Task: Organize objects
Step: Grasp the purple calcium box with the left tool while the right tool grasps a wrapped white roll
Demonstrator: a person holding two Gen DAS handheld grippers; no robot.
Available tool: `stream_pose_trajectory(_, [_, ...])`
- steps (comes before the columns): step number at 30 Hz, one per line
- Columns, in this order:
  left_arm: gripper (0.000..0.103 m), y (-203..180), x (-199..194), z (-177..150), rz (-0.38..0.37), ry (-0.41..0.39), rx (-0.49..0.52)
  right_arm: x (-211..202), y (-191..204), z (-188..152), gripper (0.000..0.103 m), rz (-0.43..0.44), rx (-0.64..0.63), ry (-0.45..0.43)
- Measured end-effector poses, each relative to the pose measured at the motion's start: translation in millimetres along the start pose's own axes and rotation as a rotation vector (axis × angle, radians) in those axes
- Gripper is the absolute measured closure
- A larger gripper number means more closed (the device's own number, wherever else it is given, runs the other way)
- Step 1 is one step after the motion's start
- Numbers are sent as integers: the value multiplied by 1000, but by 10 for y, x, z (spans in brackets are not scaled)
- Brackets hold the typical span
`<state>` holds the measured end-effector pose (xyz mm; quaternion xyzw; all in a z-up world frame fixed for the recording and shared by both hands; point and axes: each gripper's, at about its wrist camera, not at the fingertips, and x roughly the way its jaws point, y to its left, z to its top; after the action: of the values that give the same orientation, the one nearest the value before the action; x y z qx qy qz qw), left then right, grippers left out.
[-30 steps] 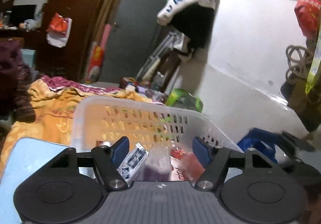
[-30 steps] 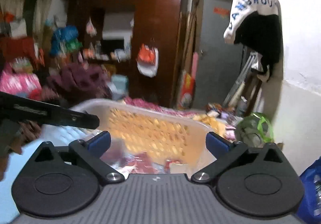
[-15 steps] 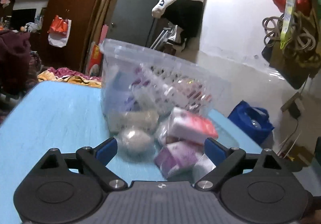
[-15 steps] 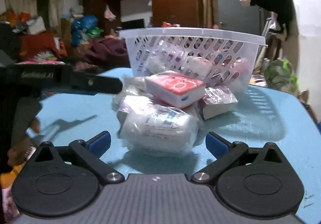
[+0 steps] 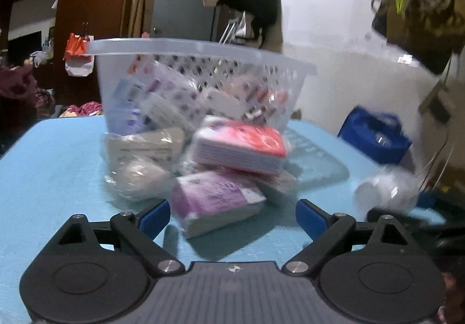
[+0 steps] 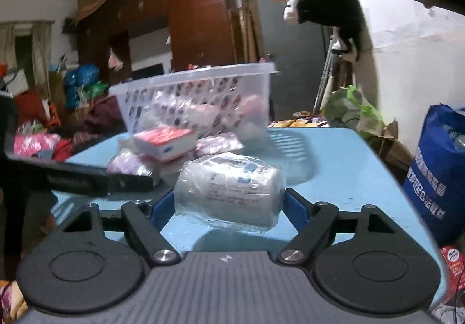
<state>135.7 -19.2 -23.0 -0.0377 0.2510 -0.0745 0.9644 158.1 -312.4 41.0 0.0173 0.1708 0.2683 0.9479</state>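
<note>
Plastic-wrapped white bottle (image 6: 229,189) now clamped by right gripper (image 6: 229,205) — lifted from pile; left gripper (image 5: 232,218) spread, unloaded — sorting begun.

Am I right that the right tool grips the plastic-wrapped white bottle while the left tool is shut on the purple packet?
Not quite. The left tool is open, its fingers either side of the purple packet, as the left wrist view shows. The right tool does grip the wrapped white bottle.
</note>
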Motion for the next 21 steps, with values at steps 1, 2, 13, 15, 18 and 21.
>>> stream_pose_trajectory(1, [10, -59, 10, 11, 40, 2, 11, 16, -3, 14, 21, 1, 2, -4])
stream_pose_trajectory(2, [11, -113, 21, 9, 72, 1, 20, 6, -3, 12, 21, 3, 1, -8])
stream_pose_trajectory(13, [32, 22, -298, -170, 87, -133, 13, -107, 46, -44, 21, 24, -27, -33])
stream_pose_trajectory(15, [32, 110, -406, -200, 79, -166, -12, -130, 32, -50, 21, 32, -28, -37])
stream_pose_trajectory(18, [32, 260, -590, -229, 88, -223, -44, -108, 48, -67, 21, 33, -44, -36])
stream_pose_trajectory(21, [32, 392, -684, -225, 106, -245, -72, -74, 105, -100, 21, 24, -76, -37])
